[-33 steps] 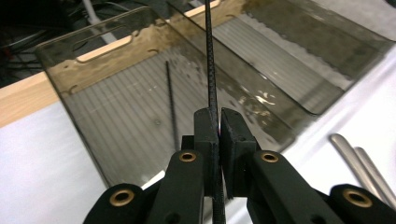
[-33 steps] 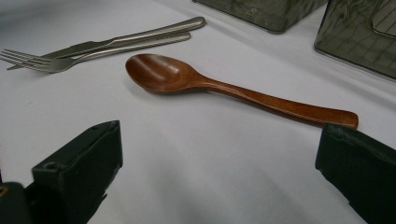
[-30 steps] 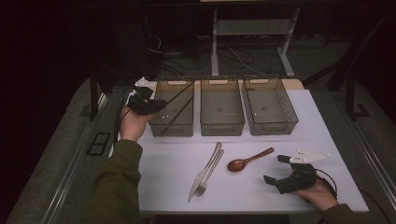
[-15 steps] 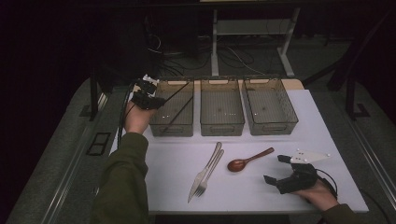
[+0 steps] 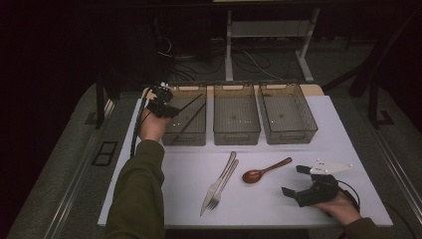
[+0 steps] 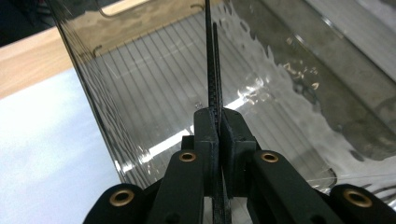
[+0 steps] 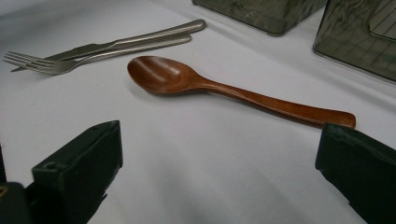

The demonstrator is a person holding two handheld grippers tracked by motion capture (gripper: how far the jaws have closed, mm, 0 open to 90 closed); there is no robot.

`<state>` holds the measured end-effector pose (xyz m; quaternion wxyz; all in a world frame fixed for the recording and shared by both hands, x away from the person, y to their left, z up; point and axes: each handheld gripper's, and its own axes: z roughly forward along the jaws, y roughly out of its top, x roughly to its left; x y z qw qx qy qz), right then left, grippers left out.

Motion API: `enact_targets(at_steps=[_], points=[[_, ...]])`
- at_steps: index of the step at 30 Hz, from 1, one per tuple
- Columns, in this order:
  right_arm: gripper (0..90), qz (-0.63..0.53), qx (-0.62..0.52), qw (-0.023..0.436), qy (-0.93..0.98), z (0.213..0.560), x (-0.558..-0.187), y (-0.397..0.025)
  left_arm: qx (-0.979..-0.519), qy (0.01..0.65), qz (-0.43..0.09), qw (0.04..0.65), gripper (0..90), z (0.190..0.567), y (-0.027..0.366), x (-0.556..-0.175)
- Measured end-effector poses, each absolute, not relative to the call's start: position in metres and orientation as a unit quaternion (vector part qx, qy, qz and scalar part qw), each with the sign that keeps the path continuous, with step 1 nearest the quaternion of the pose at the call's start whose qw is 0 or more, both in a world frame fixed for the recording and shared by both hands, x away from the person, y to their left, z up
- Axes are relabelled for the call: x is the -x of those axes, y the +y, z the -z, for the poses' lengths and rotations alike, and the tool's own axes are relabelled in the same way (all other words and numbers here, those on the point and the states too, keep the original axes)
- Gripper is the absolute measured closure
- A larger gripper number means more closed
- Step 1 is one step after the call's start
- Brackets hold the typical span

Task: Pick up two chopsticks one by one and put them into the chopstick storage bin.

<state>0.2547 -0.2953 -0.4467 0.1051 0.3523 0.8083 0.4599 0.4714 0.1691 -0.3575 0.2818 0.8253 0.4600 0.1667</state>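
Where the high view looks down on the white table (image 5: 278,199), the left gripper (image 5: 166,108) is at the near left corner of the left bin (image 5: 185,134), the first of three clear bins in a row. Its jaws are pressed together on two thin black chopsticks (image 5: 191,110), which slant up and across this bin toward its far right corner. The middle bin (image 5: 236,130) and the right bin (image 5: 288,132) stand just beside it. Nearer the person, a knife (image 5: 218,183) and a fork (image 5: 225,185) lie side by side, touching. A brown wooden spoon (image 5: 263,171) lies to their right, with its bowl toward the fork. The right gripper (image 5: 294,183) rests on the table near the front right edge, and its jaws are wide apart. In the left gripper view, the two black jaws are shut tight on the chopsticks (image 6: 214,65), which run straight up between them. Behind them is the ribbed floor of the left bin (image 6: 140,74), and its clear wall stands at the left. In the right gripper view, the two jaws stand far apart and hold nothing. The spoon (image 7: 224,88) lies flat on the table ahead of them, with the tip of its handle close to the right jaw. The fork (image 7: 70,63) and the knife (image 7: 149,36) lie beyond the spoon's bowl.
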Motion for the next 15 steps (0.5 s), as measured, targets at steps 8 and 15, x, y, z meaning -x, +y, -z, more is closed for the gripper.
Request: enact_targets(at_steps=[8,15], points=[[0.2,-0.46,-0.353,0.105,0.808,0.4464,-0.2543,-0.2956,-0.832,0.46,-0.158,0.267,84.4,0.3645,0.166,-0.4738],[0.2,-0.461,-0.352,0.105,0.808,0.4464,-0.2543,-0.2956,-0.833,0.456,-0.156,0.27,83.8,0.3664,0.1642,-0.4747]])
